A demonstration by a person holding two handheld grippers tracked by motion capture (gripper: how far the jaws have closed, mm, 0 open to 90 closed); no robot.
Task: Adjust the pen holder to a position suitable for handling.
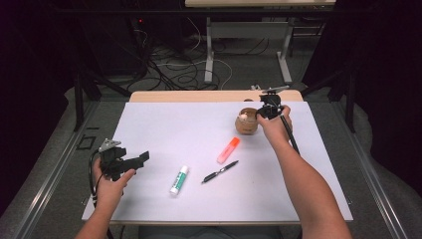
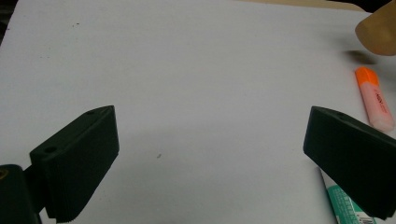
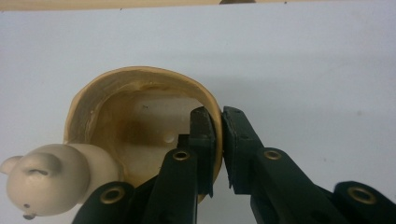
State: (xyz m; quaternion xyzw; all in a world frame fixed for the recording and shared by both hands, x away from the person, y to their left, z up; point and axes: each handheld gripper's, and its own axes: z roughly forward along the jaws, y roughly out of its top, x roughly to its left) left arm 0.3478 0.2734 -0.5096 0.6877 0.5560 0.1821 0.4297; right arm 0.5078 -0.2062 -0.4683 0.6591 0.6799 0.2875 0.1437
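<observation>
Right gripper (image 3: 218, 140) pinches cup (image 1: 247, 123) wall, one jaw inside, one outside, for a firm rim grip.
Left gripper (image 1: 130, 164) idles wide open, empty, at 8 o'clock; highlighter (image 1: 228, 150), pen (image 1: 219, 172), glue stick (image 1: 179, 180) wait mid-table.

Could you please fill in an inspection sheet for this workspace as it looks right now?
Surface: white sheet over a wooden table.
Job's things: tan cup with a small bear figure on its rim, standing at the far right.
Clutter: orange highlighter, black pen, glue stick, lying apart mid-sheet.
Grippers: right gripper pinches the cup's wall, one jaw inside; left gripper open wide, holding nothing.
Cables: one trails from each gripper; a tangle on the floor beyond the table.
Surroundings: desk legs behind, dark curtains at the sides.
</observation>
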